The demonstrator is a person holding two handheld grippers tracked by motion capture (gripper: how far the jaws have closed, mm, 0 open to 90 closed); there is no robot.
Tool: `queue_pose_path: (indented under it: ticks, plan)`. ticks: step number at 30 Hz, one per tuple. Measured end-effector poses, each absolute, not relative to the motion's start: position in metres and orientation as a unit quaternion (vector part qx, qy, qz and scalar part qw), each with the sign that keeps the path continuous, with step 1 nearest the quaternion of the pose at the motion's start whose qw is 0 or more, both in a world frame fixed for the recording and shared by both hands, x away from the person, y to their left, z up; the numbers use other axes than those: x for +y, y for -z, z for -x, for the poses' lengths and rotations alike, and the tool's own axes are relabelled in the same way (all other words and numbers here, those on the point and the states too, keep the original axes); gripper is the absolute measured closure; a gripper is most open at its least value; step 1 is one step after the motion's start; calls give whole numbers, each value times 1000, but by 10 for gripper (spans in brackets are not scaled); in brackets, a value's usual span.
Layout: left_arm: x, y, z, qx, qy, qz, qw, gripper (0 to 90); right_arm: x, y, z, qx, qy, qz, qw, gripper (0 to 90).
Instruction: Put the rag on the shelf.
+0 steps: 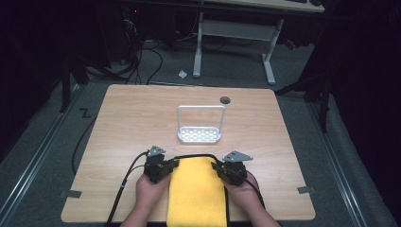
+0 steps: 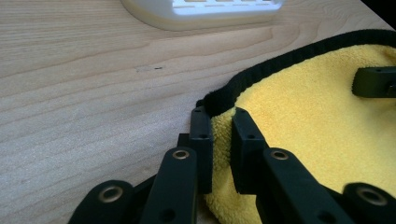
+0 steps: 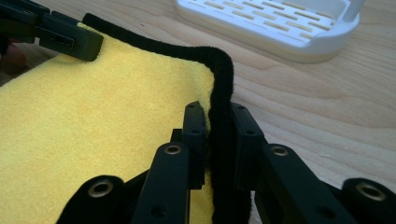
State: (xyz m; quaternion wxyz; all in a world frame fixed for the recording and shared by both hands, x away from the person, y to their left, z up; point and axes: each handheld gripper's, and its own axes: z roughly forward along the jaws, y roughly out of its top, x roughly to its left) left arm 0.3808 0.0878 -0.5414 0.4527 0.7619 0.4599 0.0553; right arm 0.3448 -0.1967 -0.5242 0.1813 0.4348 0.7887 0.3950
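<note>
Where the yellow cloth point(image 1: 196, 191) lies at the bench point(image 1: 127, 123) edge just in front of the empty white rack point(image 1: 200, 135), left gripper point(image 2: 221, 135) and right gripper point(image 3: 218, 135) fingers pinch its far black-trimmed corners.

Cloth point(image 1: 197, 191): lay on the table point(image 1: 127, 123) at its near edge, between the two grippers.
Left gripper point(image 1: 171, 165): at the cloth's far left corner, its jaws over that edge.
Right gripper point(image 1: 219, 168): at the cloth's far right corner, astride the edge.
Rack point(image 1: 200, 135): beyond both grippers, mid-table, apart from the cloth.
Disc point(image 1: 225, 100): behind the rack, to the right.
</note>
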Motion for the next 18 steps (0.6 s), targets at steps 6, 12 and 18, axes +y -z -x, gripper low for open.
queue_pose_path:
  ticks: [6, 12, 18]
  plan:
    - [91, 538, -378, 451, -65, -752, 476, 817, -197, 519, -342, 785, -408, -425, 191, 791]
    - [92, 522, -372, 439, -88, -736, 508, 817, -200, 505, -340, 770, -434, -420, 205, 790]
    - [90, 490, -370, 418, -120, -728, 530, 828, -200, 484, -339, 762, -447, -401, 241, 793]
